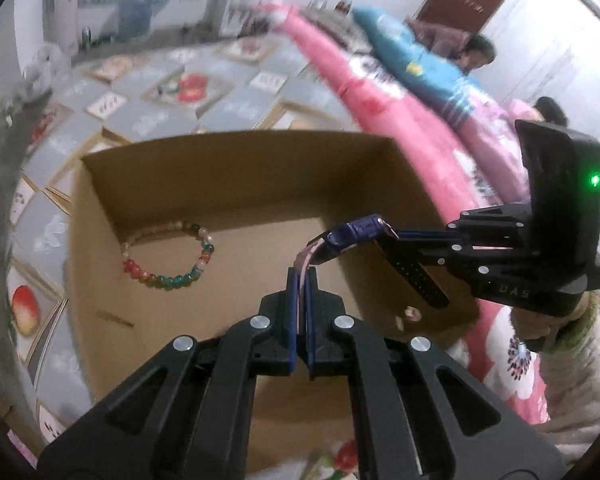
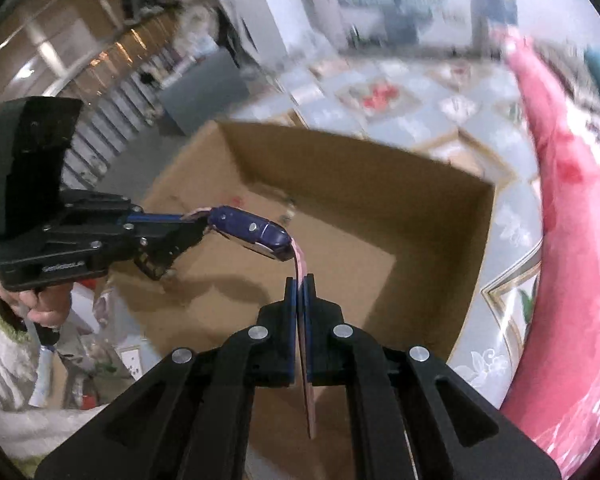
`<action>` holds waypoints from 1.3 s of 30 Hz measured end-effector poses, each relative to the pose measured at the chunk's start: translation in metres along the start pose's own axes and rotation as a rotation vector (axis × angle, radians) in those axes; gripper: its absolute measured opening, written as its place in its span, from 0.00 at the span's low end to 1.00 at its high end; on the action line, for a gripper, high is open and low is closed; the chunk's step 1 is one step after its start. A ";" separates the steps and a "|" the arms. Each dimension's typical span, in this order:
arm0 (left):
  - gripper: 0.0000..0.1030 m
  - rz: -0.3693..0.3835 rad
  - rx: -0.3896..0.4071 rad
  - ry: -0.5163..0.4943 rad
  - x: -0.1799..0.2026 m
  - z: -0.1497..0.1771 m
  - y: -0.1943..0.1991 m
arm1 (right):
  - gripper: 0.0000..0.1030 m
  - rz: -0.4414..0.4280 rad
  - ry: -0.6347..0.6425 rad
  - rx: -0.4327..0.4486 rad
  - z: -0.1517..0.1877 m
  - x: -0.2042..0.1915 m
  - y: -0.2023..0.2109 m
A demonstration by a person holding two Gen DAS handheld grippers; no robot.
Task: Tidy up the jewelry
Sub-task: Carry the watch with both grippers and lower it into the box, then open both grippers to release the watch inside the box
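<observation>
A watch with a dark blue case [image 1: 354, 234] and pink straps hangs between both grippers above an open cardboard box [image 1: 236, 160]. My left gripper [image 1: 300, 276] is shut on one pink strap. My right gripper [image 1: 386, 234] comes in from the right, shut on the other strap. In the right wrist view the watch [image 2: 252, 230] stretches from my right gripper [image 2: 299, 282] to the left gripper [image 2: 180, 218]; the strap's free end hangs down between the fingers. A bracelet of red, green and white beads [image 1: 168, 254] lies on the box floor at the left.
The box [image 2: 440, 184] stands on a grey patchwork cloth with fruit prints [image 1: 188, 92]. A pink quilt [image 1: 380, 108] lies along the right side. A small pale item [image 1: 412, 314] lies in the box's right corner. Two people [image 1: 476, 54] sit in the background.
</observation>
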State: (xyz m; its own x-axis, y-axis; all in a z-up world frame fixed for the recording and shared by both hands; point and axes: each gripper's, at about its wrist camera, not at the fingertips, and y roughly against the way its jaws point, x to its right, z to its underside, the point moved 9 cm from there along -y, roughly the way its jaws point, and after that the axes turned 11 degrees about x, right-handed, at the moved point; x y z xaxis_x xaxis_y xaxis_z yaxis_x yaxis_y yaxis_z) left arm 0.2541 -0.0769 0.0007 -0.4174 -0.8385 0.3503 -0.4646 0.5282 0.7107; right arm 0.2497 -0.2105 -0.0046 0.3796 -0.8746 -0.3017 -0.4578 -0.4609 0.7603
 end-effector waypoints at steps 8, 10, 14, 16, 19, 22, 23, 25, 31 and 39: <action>0.03 -0.053 -0.264 0.094 -0.042 0.015 -0.084 | 0.09 0.189 0.144 -0.087 -0.021 0.019 -0.051; 0.04 -0.075 -0.293 0.115 -0.050 0.018 -0.092 | 0.22 0.207 0.181 -0.070 -0.029 0.018 -0.057; 0.17 -0.086 -0.289 0.126 -0.054 0.016 -0.097 | 0.25 0.230 0.228 0.011 -0.047 0.016 -0.051; 0.27 -0.069 -0.290 0.140 -0.052 0.016 -0.096 | 0.30 0.244 0.238 0.039 -0.053 0.017 -0.045; 0.38 -0.078 -0.287 0.139 -0.054 0.017 -0.092 | 0.31 0.232 0.222 0.065 -0.056 0.016 -0.037; 0.40 -0.080 -0.279 0.147 -0.055 0.018 -0.086 | 0.32 0.239 0.229 0.085 -0.055 0.013 -0.029; 0.42 -0.079 -0.277 0.156 -0.056 0.017 -0.084 | 0.32 0.243 0.236 0.096 -0.056 0.011 -0.025; 0.43 -0.082 -0.256 0.158 -0.058 0.014 -0.080 | 0.34 0.244 0.240 0.111 -0.056 0.007 -0.018; 0.50 -0.085 -0.131 0.119 -0.044 -0.007 -0.041 | 0.44 0.212 0.205 0.207 -0.052 -0.008 0.019; 0.66 -0.046 0.171 0.008 -0.007 -0.001 0.074 | 0.64 0.167 0.087 0.396 -0.003 -0.034 0.093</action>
State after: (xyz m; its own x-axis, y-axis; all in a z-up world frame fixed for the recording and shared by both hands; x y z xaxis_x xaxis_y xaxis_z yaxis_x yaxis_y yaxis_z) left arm 0.2237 -0.0319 0.0515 -0.3866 -0.8632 0.3248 -0.6094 0.5034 0.6125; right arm 0.1965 -0.2232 0.0780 0.3326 -0.9339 -0.1313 -0.7852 -0.3513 0.5099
